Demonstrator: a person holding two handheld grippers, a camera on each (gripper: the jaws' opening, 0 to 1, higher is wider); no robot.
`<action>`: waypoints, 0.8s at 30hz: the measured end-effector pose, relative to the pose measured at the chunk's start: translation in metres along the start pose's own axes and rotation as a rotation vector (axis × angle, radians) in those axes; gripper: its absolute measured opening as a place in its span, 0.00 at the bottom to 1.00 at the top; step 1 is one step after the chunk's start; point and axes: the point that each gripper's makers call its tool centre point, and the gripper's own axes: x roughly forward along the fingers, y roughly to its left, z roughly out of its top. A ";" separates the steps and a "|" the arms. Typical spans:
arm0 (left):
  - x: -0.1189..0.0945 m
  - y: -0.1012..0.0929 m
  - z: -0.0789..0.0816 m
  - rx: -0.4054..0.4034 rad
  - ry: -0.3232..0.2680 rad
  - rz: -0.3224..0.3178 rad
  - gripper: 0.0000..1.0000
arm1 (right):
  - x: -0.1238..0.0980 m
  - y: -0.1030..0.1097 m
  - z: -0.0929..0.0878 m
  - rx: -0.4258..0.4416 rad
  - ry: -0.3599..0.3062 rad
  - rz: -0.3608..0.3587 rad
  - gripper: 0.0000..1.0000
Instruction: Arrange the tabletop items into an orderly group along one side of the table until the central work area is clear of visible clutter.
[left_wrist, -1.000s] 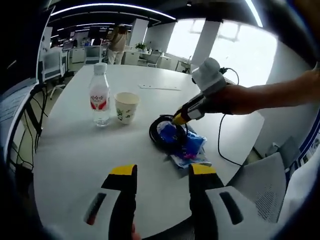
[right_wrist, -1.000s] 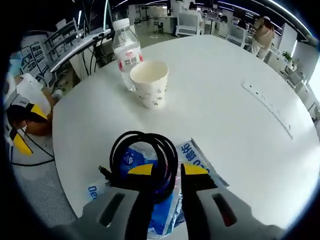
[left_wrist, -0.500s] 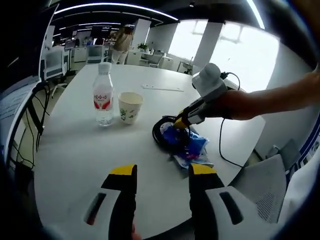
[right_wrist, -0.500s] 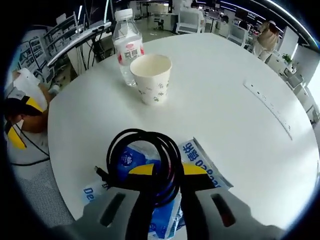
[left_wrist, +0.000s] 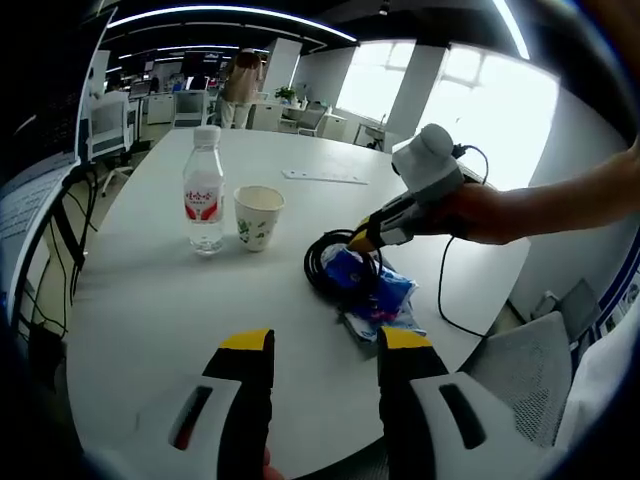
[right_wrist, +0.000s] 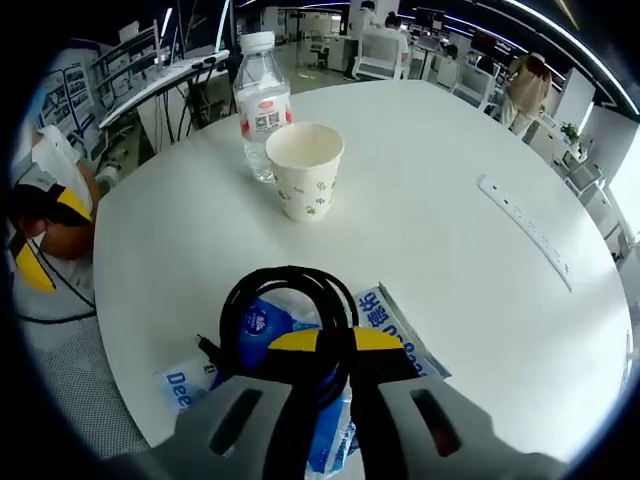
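Observation:
On the round white table (left_wrist: 150, 300) stand a clear water bottle (left_wrist: 204, 190) with a red label and a patterned paper cup (left_wrist: 258, 216) beside it. Right of them a black coiled cable (left_wrist: 322, 262) lies on a blue plastic packet (left_wrist: 378, 292). My right gripper (left_wrist: 358, 240) reaches in from the right, held by a hand, its jaws pinched on the coil's near side. In the right gripper view the right gripper (right_wrist: 338, 340) is shut on the cable (right_wrist: 290, 272) above the packet (right_wrist: 392, 318), with cup (right_wrist: 305, 170) and bottle (right_wrist: 262, 105) beyond. My left gripper (left_wrist: 325, 345) hovers open over the near table edge.
A white power strip (right_wrist: 525, 225) lies on the far side of the table (right_wrist: 450, 140). A grey mesh chair (left_wrist: 530, 370) stands at the right, and a thin black lead (left_wrist: 440, 290) hangs from the right gripper. Desks, chairs and people fill the office behind.
The right gripper's jaws have come together on the black cable coil, which was between them with a gap before. The left gripper has stayed open and nearly still.

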 end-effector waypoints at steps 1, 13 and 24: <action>0.000 0.000 0.000 0.001 0.000 -0.001 0.40 | -0.001 0.000 0.000 -0.002 -0.003 -0.001 0.06; 0.000 -0.002 0.000 0.012 0.002 -0.002 0.40 | -0.025 0.004 0.015 -0.058 -0.081 -0.021 0.05; 0.001 -0.008 0.002 0.035 0.005 -0.011 0.40 | -0.041 0.009 0.021 -0.075 -0.124 -0.015 0.05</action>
